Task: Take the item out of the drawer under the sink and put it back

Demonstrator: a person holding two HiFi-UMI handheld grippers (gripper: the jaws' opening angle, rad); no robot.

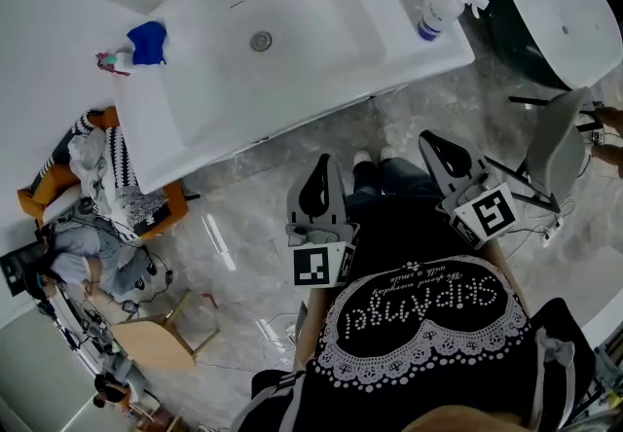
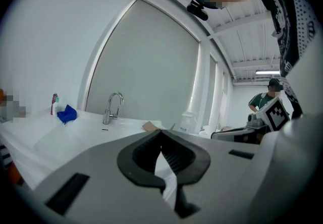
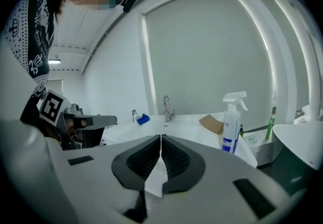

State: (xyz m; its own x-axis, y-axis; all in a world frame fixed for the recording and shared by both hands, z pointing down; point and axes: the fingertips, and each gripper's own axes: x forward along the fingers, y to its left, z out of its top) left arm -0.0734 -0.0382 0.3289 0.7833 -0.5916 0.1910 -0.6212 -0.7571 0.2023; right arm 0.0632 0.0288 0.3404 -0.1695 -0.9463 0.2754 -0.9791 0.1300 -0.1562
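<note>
Our left gripper (image 1: pixel 320 167) and right gripper (image 1: pixel 433 140) have jaws together (nothing inside). The item under the sink (image 1: pixel 311 51) is hidden, so we cannot judge its feel.

1. The left gripper (image 1: pixel 321 172) points forward, tilted slightly down, with its jaws together and nothing between them.
2. The right gripper (image 1: pixel 435 146) is held alongside, apart from it, jaws likewise closed and empty.
</note>
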